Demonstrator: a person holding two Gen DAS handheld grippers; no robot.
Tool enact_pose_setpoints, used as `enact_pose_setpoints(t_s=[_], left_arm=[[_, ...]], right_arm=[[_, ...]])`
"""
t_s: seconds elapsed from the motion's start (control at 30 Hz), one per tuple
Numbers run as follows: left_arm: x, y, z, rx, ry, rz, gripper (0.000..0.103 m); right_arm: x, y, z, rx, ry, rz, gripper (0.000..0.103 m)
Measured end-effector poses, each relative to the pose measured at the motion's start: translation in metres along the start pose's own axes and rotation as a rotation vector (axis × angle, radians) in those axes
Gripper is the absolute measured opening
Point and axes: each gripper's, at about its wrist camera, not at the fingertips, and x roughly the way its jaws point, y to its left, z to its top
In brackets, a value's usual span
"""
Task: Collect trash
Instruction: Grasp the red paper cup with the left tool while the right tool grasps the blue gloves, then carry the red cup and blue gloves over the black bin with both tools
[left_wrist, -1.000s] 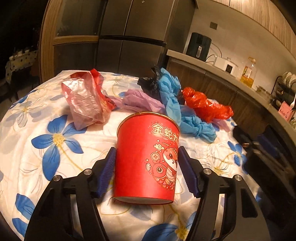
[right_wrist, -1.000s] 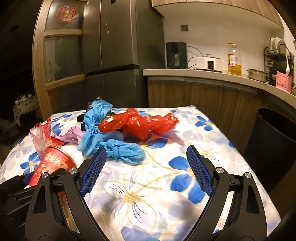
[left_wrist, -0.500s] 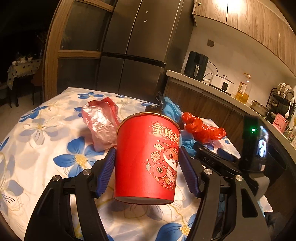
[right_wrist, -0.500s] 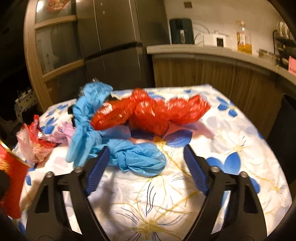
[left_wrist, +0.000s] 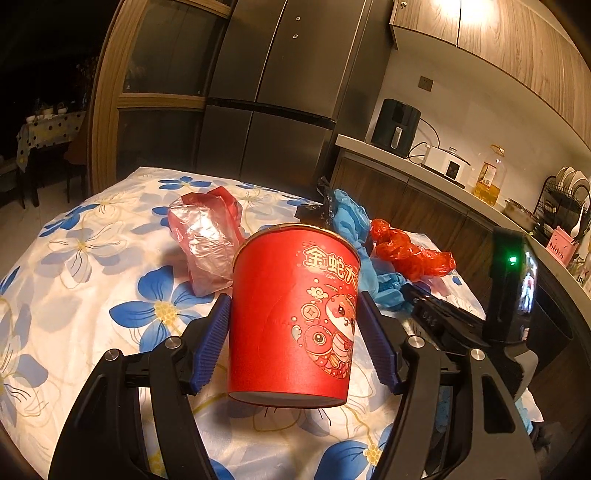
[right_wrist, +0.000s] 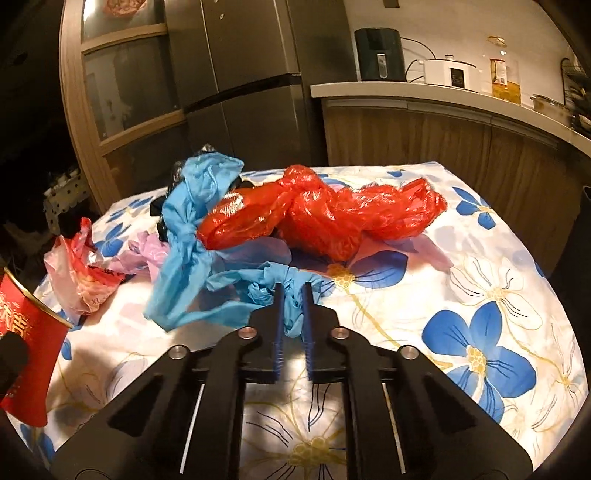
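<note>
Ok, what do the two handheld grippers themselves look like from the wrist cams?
Both match: the left gripper and right gripper have matte black angular linkage arms with round silver pivot bolts, ending in blue ribbed finger pads. In the left wrist view, the right unit carries a black upright module with a green light and a small lit screen. No cables, sleeves or hands show.

The left wrist view looks forward along its 2 fingers, low over the floral tablecloth (left_wrist: 92, 266), facing the fridge (left_wrist: 280, 92) and counter (left_wrist: 424, 168), with the red cup (left_wrist: 291, 317) filling the near centre; the right wrist view sits close above the same cloth (right_wrist: 480, 280), facing the fridge (right_wrist: 240, 74) more squarely; both share the blue bag (left_wrist: 351, 218) (right_wrist: 192, 229), red bag (left_wrist: 406, 251) (right_wrist: 325, 214), pink bag (left_wrist: 203, 236) (right_wrist: 77, 269) and cup (right_wrist: 26, 350); the right gripper's body (left_wrist: 509, 288) shows at the left view's right edge.
</note>
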Motion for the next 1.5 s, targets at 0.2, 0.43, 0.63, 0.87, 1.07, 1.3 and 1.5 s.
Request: enact_pose_setpoints(t_s=[0.2, 0.43, 0.63, 0.87, 1.07, 1.3, 1.5], left_arm=[[-0.005, -0.002, -0.001, 0.007, -0.004, 0.007, 0.066], [-0.013, -0.012, -0.003, 0.018, -0.01, -0.013, 0.066], [-0.024, -0.027, -0.004, 0.047, -0.024, -0.033, 0.067], [-0.028, -0.058, -0.006, 0.101, -0.028, -0.054, 0.067], [-0.026, -0.091, -0.009, 0.153, -0.021, -0.09, 0.067], [-0.02, -0.142, -0.01, 0.222, -0.021, -0.159, 0.067], [-0.013, -0.192, -0.008, 0.274, -0.038, -0.224, 0.067]], right_arm=[[-0.044, -0.012, -0.007, 0.015, -0.066, -0.008, 0.005], [-0.083, -0.025, -0.017, 0.031, -0.096, -0.03, 0.005], [-0.118, -0.037, -0.021, 0.044, -0.146, -0.037, 0.005], [-0.151, -0.055, -0.026, 0.055, -0.185, -0.06, 0.005], [-0.175, -0.079, -0.026, 0.075, -0.219, -0.101, 0.005], [-0.196, -0.114, -0.023, 0.103, -0.26, -0.158, 0.005], [-0.214, -0.151, -0.016, 0.132, -0.301, -0.222, 0.005]])
